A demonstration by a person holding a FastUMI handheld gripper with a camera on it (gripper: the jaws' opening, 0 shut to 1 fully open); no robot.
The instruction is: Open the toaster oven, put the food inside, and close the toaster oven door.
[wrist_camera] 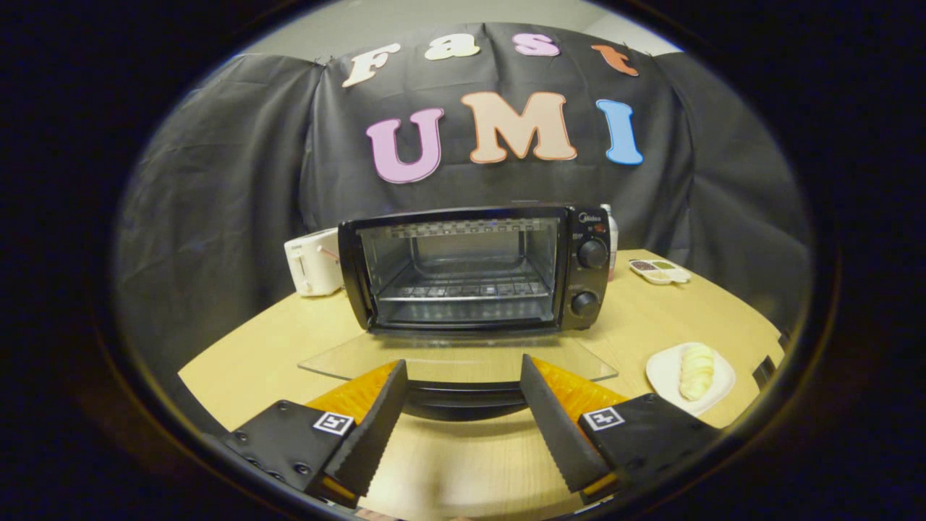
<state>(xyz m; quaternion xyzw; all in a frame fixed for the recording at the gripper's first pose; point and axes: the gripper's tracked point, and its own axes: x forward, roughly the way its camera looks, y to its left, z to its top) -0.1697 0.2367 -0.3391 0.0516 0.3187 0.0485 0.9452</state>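
Observation:
A black toaster oven [470,268] stands in the middle of the wooden table, and I look straight into its cavity with the wire rack [463,291]. Its glass door [456,360] is folded down flat toward me. The door's black handle [463,398] lies between my fingers. My gripper [463,405] is open, with one finger on each side of the handle and neither visibly pressing it. The food, a pale ridged pastry [696,370], rests on a white plate [665,378] to the right of the right finger.
A white toaster [312,266] sits left of the oven at the table's back. A small tray with brown and green contents [660,270] lies to the oven's right, and a bottle [613,239] stands behind the oven's right side. Bare tabletop [463,470] lies beneath my fingers.

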